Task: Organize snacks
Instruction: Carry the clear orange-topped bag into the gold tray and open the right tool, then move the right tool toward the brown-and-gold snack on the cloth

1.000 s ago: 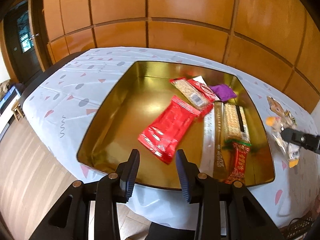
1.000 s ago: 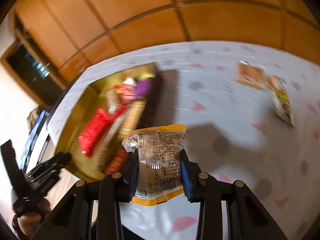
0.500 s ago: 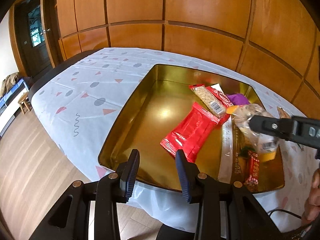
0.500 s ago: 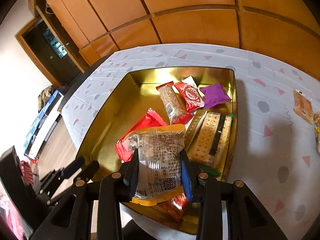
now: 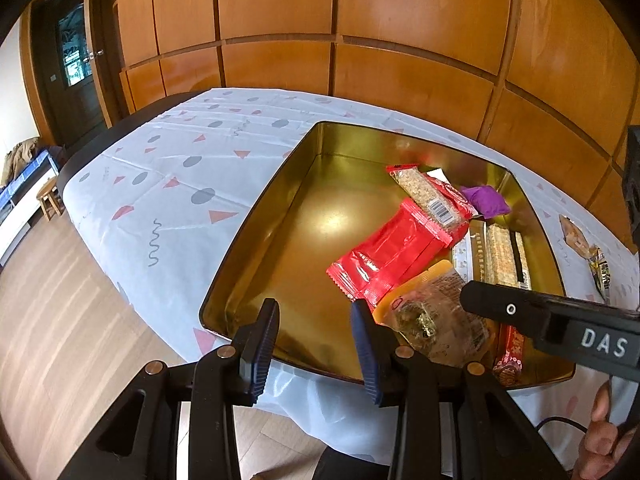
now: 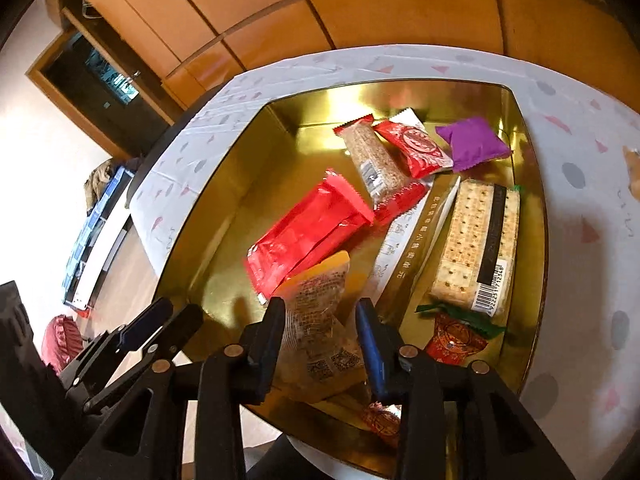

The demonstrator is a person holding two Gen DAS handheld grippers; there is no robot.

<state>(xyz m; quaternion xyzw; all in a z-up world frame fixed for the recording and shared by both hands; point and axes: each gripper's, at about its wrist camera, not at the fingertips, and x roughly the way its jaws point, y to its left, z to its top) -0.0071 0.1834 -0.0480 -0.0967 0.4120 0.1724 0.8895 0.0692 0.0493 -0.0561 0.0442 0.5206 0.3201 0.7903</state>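
A gold tin tray (image 5: 256,224) on the patterned tablecloth holds a red packet (image 6: 308,232), a cereal bar (image 6: 370,160), a purple packet (image 6: 472,142), a cracker pack (image 6: 480,240) and other snacks. My right gripper (image 6: 320,328) is shut on a clear snack packet with yellow ends (image 6: 320,320). It holds the packet low over the tray's near part, beside the red packet. The left wrist view shows that packet (image 5: 432,320) and the right gripper (image 5: 540,320). My left gripper (image 5: 314,344) hangs open over the tray's near rim with nothing between its fingers.
Two loose snack packets (image 5: 574,234) (image 5: 600,272) lie on the tablecloth (image 5: 168,200) right of the tray. Wooden wall panels stand behind the table. Wood floor and a small stool (image 5: 50,198) are at the left. A hand (image 5: 600,436) shows at lower right.
My right gripper has carried the clear packet from over the tablecloth to over the tray, down near the red packet. My left gripper has stayed nearly still and open.
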